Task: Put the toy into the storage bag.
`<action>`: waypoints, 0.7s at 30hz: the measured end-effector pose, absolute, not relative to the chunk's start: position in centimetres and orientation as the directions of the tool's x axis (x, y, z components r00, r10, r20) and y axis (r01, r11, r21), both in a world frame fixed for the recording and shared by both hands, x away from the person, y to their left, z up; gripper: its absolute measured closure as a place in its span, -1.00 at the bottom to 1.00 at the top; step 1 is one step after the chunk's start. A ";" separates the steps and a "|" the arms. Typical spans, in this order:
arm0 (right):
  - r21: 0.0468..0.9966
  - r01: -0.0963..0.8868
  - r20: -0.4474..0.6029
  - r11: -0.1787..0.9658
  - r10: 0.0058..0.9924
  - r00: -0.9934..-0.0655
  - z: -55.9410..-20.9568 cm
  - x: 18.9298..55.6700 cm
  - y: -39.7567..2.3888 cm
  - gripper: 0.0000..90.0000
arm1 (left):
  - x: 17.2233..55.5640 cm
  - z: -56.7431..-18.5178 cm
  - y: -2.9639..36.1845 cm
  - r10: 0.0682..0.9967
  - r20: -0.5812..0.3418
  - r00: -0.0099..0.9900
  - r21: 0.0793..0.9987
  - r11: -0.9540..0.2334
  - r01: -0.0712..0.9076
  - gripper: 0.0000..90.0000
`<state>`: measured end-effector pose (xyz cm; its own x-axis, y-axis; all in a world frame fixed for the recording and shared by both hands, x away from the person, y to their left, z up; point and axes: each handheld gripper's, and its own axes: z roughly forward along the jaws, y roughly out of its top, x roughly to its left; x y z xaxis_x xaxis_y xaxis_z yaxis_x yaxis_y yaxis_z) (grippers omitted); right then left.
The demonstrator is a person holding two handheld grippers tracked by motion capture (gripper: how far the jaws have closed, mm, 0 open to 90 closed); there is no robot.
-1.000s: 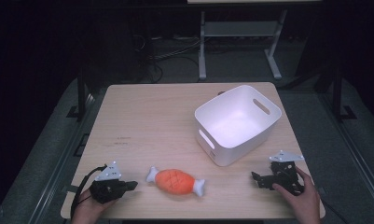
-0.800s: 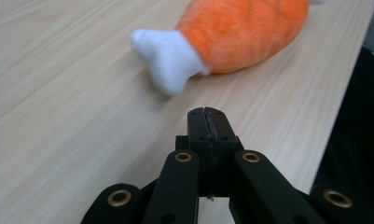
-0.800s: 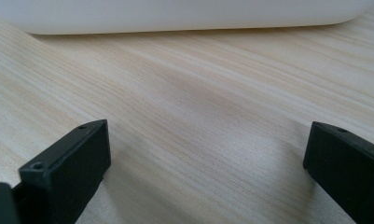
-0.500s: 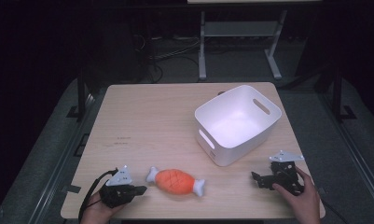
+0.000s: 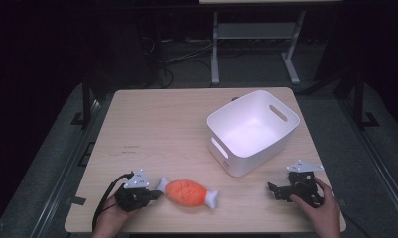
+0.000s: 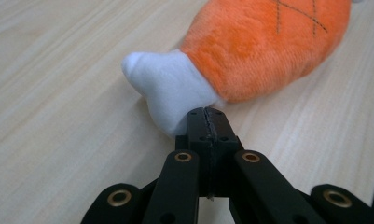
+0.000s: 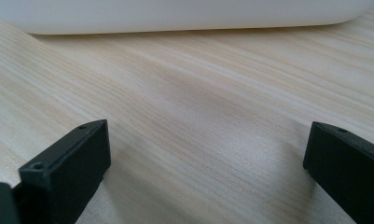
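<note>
Near the front left corner of the light wooden table (image 5: 162,119), the left gripper (image 5: 154,194) lies low in a hand, its black jaws pressed together with no gap, their tips touching the white knob end of the orange plush drumstick toy (image 5: 187,193). They grip nothing. The toy lies along the front edge, near its middle. Behind it and to the right, the white plastic bin with slotted handles (image 5: 253,130) stands empty near the right edge. At the front right corner, the right gripper (image 5: 272,189) rests with jaws spread wide, facing the bin's wall.
</note>
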<state>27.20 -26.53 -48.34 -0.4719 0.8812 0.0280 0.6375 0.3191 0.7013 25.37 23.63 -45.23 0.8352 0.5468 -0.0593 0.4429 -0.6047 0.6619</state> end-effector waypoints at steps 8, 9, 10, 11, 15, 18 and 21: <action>0.701 0.637 0.028 0.319 0.881 -0.472 -48.3 27.2 -26.5 -1.00 | 26.3 -45.1 23.5 0.560 -0.047 0.827 0.667 -0.598 0.444 0.99; 0.701 0.638 0.028 0.319 0.881 -0.472 -48.3 27.2 -26.5 -1.00 | 26.4 -45.1 23.4 0.565 -0.050 0.823 0.672 -0.591 0.447 0.99; 0.701 0.637 0.028 0.319 0.881 -0.472 -48.3 27.2 -26.5 -1.00 | 26.6 -45.0 23.3 0.563 -0.046 0.825 0.670 -0.595 0.444 0.99; 0.701 0.638 0.028 0.319 0.881 -0.472 -48.3 27.2 -26.5 -1.00 | 26.8 -45.0 23.2 0.563 -0.044 0.825 0.671 -0.595 0.442 0.99; 0.701 0.637 0.028 0.319 0.881 -0.472 -48.3 27.2 -26.5 -1.00 | 27.4 -45.0 22.7 0.567 -0.037 0.823 0.672 -0.595 0.441 0.99; 0.701 0.638 0.028 0.319 0.881 -0.472 -48.3 27.2 -26.5 -1.00 | 27.8 -45.0 22.4 0.566 -0.026 0.824 0.670 -0.602 0.435 0.99; 0.701 0.638 0.028 0.319 0.881 -0.472 -48.3 27.2 -26.5 -1.00 | 28.3 -44.9 22.0 0.568 -0.023 0.822 0.673 -0.600 0.434 0.99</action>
<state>27.20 -26.53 -48.34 -0.4720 0.8812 0.0280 0.6377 0.3193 0.7010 28.28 21.96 -44.93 0.8225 0.5683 -0.0235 0.4335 -0.5996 0.6727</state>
